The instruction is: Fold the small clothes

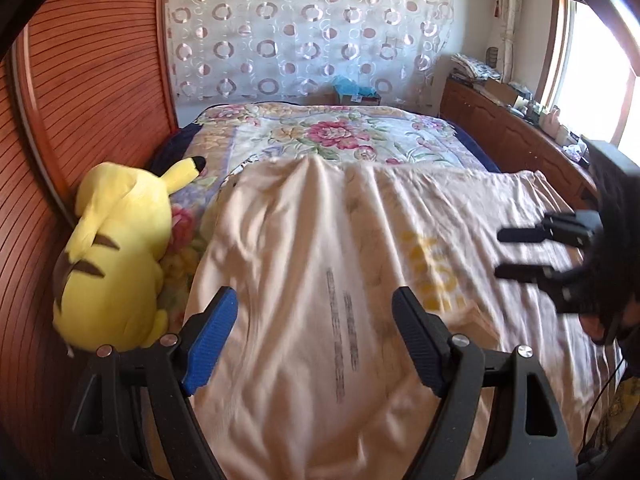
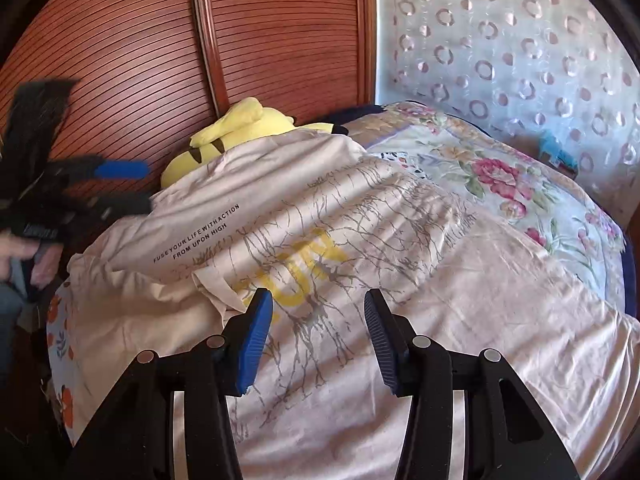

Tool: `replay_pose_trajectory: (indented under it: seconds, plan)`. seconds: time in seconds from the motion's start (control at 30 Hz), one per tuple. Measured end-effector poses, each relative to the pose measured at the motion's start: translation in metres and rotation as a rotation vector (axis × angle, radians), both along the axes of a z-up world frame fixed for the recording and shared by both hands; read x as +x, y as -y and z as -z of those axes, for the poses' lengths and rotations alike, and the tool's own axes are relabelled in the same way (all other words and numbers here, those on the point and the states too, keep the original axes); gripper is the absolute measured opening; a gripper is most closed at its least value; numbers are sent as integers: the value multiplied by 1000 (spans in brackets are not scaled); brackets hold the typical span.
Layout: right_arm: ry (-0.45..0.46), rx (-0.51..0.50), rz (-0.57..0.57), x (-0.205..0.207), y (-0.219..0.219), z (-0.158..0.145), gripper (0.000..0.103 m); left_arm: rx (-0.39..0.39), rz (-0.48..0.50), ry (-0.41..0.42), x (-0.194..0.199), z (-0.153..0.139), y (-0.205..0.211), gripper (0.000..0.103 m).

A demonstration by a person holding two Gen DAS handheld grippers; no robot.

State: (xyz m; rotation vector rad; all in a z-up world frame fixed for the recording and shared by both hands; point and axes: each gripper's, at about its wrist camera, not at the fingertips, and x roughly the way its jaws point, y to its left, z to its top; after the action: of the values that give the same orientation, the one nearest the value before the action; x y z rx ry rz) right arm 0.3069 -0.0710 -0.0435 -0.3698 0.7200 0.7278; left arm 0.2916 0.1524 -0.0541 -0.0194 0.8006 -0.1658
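Note:
A cream T-shirt point(image 1: 320, 280) with grey tree print, yellow letters and small black text lies spread on the bed; it also fills the right wrist view point(image 2: 360, 264). One side is folded over, its edge near the yellow letters point(image 2: 216, 280). My left gripper point(image 1: 316, 320) is open and empty just above the shirt; it shows blurred at the left of the right wrist view point(image 2: 132, 188). My right gripper point(image 2: 318, 336) is open and empty above the yellow print; it shows blurred at the right of the left wrist view point(image 1: 508, 252).
A yellow plush toy point(image 1: 116, 256) lies by the wooden headboard point(image 1: 80, 100), partly under the shirt's edge in the right wrist view point(image 2: 236, 128). A floral blanket point(image 1: 340, 132) covers the bed. A wooden cabinet point(image 1: 520, 132) with clutter runs along the window side.

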Motion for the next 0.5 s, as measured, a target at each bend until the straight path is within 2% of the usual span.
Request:
replay_pose_trajectory:
  seconds: [0.17,0.27,0.33,0.5]
  plan:
    - [21,-25,28,20,6,2,50,-10,23,-25,49,-3,-7,80]
    - [17,-30,52,34,11,8,50,13,29,-45,82,-2,-10,73]
    - [9,-31,61,40,12,13,50,1,33,-49,96,-2,-13,68]
    - [-10,-49,77,51,11,25,50,16,-1,-71,132,4,-22,58]
